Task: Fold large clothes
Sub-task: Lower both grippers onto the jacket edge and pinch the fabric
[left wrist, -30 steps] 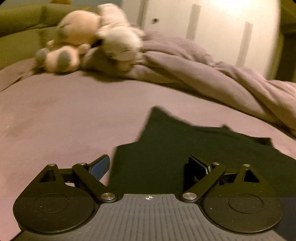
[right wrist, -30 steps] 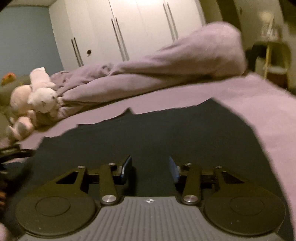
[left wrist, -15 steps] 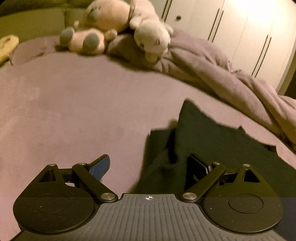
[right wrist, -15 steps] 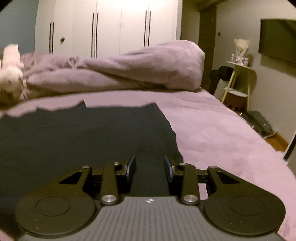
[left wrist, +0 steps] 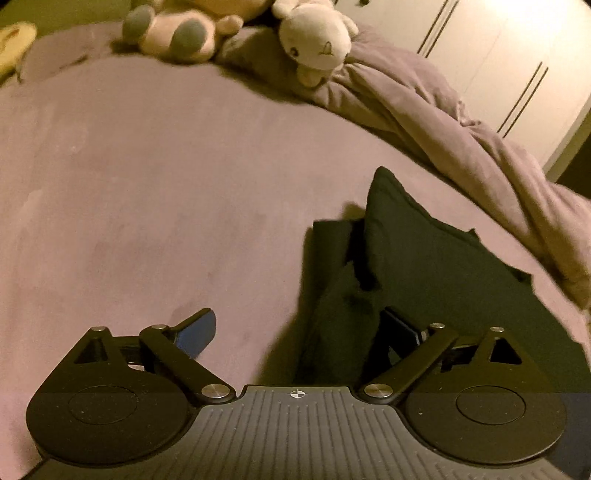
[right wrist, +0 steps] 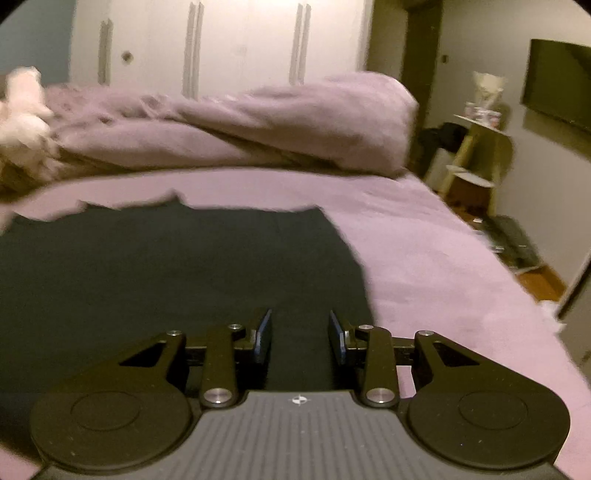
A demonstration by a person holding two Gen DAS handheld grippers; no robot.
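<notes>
Over the bed (left wrist: 147,192), the left gripper (left wrist: 299,332) stood with its jaws spread wide. One blue-faced finger (left wrist: 197,332) hung over bare pink sheet, while the other (left wrist: 399,326) lay against the dark garment (left wrist: 443,266), whose bunched left edge rose in a fold between the two. No cloth was pinched in that gap as far as the left wrist view showed. The garment's near left part was rumpled and lifted into a peak, with a flatter flap lying just beside it on the sheet. Toward the far left corner of the bed lay a pink stuffed toy (left wrist: 173,31), and just right of it a white stuffed toy (left wrist: 317,37) rested on the end of a heaped purple duvet (left wrist: 461,140) that ran along the far edge. White wardrobe doors (left wrist: 498,55) stood behind.

In the right wrist view the garment (right wrist: 166,266) lay flat across the middle of the bed (right wrist: 424,251), its right edge curving in toward the camera. The right gripper (right wrist: 299,338) hovered over that edge, jaws partly open with a clear gap and nothing held between them. The duvet (right wrist: 277,122) lay piled along the far edge. Past the bed's right edge stood a small shelf (right wrist: 480,140), with a dark screen (right wrist: 557,92) on the wall.
</notes>
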